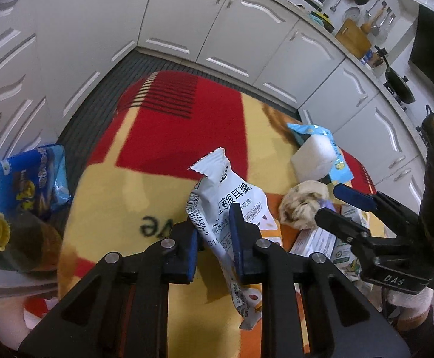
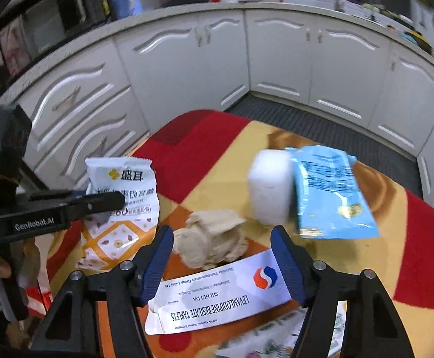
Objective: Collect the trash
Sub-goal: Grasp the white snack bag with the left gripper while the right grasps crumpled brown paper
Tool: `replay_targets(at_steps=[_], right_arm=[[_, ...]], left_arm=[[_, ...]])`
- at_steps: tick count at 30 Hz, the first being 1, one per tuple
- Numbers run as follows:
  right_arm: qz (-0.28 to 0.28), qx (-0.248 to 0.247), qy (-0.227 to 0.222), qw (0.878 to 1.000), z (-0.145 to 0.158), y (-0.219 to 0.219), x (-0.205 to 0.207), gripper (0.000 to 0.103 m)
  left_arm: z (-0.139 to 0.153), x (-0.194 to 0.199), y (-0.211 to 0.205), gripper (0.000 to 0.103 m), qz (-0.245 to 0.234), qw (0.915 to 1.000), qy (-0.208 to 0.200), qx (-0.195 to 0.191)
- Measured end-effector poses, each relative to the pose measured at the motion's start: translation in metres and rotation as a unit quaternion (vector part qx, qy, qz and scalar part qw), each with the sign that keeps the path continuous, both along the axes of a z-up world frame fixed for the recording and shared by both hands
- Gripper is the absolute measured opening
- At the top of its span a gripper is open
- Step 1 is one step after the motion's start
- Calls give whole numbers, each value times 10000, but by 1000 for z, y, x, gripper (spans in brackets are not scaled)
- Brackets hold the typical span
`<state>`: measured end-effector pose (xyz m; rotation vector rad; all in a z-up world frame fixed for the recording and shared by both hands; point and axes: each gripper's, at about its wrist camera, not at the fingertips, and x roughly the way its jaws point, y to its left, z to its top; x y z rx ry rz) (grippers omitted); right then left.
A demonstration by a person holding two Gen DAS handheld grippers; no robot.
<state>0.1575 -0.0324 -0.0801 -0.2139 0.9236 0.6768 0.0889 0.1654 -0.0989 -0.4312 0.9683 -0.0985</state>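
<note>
Left gripper (image 1: 215, 238): clamped on white wrapper (image 1: 225, 197) — thin foil, could slip.
Right gripper (image 2: 221, 264): apart over tablet box (image 2: 217, 295) — may snag crumpled tissue (image 2: 211, 238).

Right gripper (image 2: 221, 264) fingers straddle tablet box (image 2: 217, 294), crumpled tissue (image 2: 211, 243) beyond.

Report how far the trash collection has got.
Nothing looks binned yet. In hand: left gripper clamps the white wrapper; right gripper straddles the tablet box, jaws apart. Left: crumpled tissue, blue packet, white block.
</note>
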Motion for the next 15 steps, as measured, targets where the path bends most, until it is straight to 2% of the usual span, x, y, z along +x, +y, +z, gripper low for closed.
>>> replay_targets(at_steps=[1, 6, 7, 8, 10, 15], right_arm=[[26, -84, 14, 10000, -3, 4, 0, 64], [104, -197, 351, 9991, -23, 19, 9, 40], [96, -229, 338, 9991, -25, 19, 9, 38], [114, -224, 299, 9992, -24, 19, 7, 35], [124, -77, 248, 9996, -17, 15, 4, 32], [-19, 461, 169, 9988, 10, -11, -2, 31]], left_arm=[[-3, -1, 2, 17, 22, 10000, 44, -36], [-12, -1, 9, 19, 192, 9992, 138, -318], [-14, -1, 11, 24, 239, 9987, 161, -417], [-17, 0, 13, 35, 270, 9980, 214, -536], [-20, 0, 15, 45, 292, 9968, 261, -694], [-19, -2, 16, 56, 340, 9941, 191, -1013]])
